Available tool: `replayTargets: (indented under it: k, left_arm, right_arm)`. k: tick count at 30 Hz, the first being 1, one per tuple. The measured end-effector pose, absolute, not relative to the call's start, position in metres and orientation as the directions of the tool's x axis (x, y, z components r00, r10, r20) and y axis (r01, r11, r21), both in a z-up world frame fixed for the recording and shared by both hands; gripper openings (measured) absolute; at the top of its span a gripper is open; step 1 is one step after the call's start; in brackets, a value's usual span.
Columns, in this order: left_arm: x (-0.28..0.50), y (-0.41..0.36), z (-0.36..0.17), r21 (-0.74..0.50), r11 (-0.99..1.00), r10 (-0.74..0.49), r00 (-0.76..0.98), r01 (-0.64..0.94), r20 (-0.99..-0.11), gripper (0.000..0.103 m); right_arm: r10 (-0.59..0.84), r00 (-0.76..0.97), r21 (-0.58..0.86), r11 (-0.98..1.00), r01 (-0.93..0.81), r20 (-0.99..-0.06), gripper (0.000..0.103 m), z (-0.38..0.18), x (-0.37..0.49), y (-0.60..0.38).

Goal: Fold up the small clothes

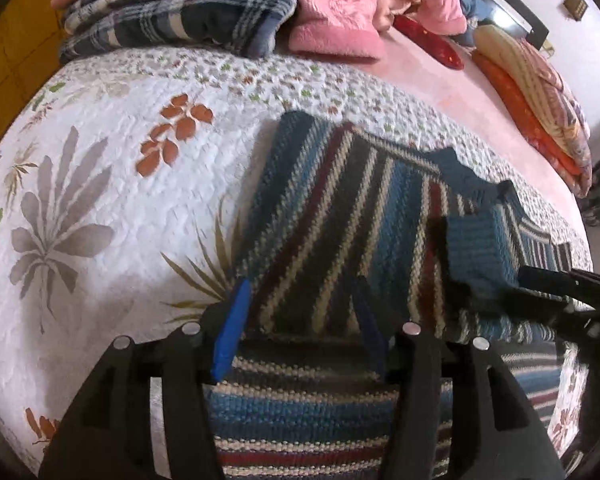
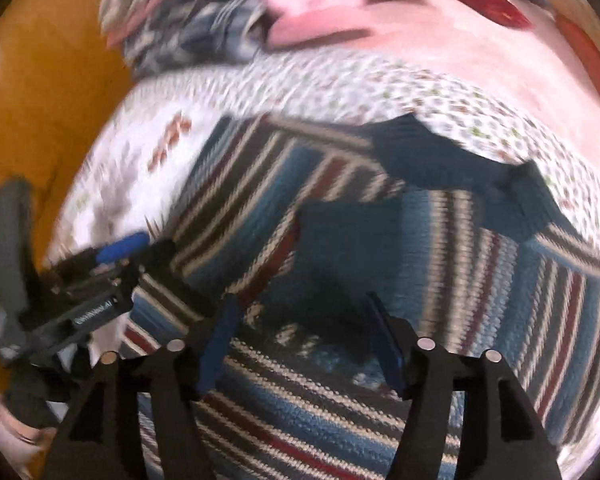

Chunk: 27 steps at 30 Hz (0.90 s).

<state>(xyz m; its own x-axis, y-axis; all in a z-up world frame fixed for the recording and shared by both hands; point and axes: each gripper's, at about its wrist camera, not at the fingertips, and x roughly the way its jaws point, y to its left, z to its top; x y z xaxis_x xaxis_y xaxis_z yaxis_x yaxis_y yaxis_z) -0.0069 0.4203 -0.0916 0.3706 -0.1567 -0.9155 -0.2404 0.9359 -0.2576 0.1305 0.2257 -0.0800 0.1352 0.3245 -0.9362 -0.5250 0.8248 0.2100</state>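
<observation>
A knit sweater (image 1: pixel 340 200) with blue, dark, cream and red stripes lies on the white floral quilt (image 1: pixel 120 168). Its near part is folded, so the stripes there run crosswise. A blue ribbed cuff (image 1: pixel 480 248) lies over its right side. My left gripper (image 1: pixel 300 304) is open, its blue-padded fingers (image 1: pixel 228 332) straddling the sweater's near fold. The right gripper (image 1: pixel 560 292) reaches in low from the right by the cuff. The right wrist view is blurred: the right gripper (image 2: pixel 302 312) hangs open over the sweater (image 2: pixel 440 240), with the left gripper (image 2: pixel 100 280) to its left.
At the back of the bed are a plaid blanket pile (image 1: pixel 172 12), pink fleece clothes (image 1: pixel 340 8) and a red item (image 1: pixel 428 40). Folded orange and striped bedding (image 1: pixel 540 96) lies at the far right. An orange floor (image 2: pixel 40 120) shows beyond the bed's left edge.
</observation>
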Motion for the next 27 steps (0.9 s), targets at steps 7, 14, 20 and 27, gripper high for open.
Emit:
replayTargets:
  k: [7, 14, 20, 27]
  left_arm:
    - [0.001, 0.413, -0.104, -0.229, 0.95, -0.141, 0.362, -0.214, -0.921, 0.054]
    - [0.002, 0.41, -0.107, -0.221, 0.952, -0.134, 0.359, -0.213, -0.924, 0.055]
    - [0.001, 0.406, -0.109, -0.201, 0.958, -0.116, 0.362, -0.206, -0.925, 0.056]
    - [0.002, 0.404, -0.11, -0.189, 0.958, -0.102, 0.36, -0.215, -0.927, 0.056]
  right_arm:
    - [0.169, 0.153, 0.054, 0.823, -0.565, -0.974, 0.055, -0.114, 0.132, 0.239]
    - [0.366, 0.133, 0.286, 0.867, -0.407, -0.921, 0.013, -0.09, 0.15, 0.188]
    - [0.464, 0.227, 0.395, 0.872, -0.289, -0.856, 0.013, -0.053, 0.148, 0.124]
    - [0.459, 0.318, 0.45, 0.887, -0.105, -0.83, 0.013, -0.048, 0.153, 0.052]
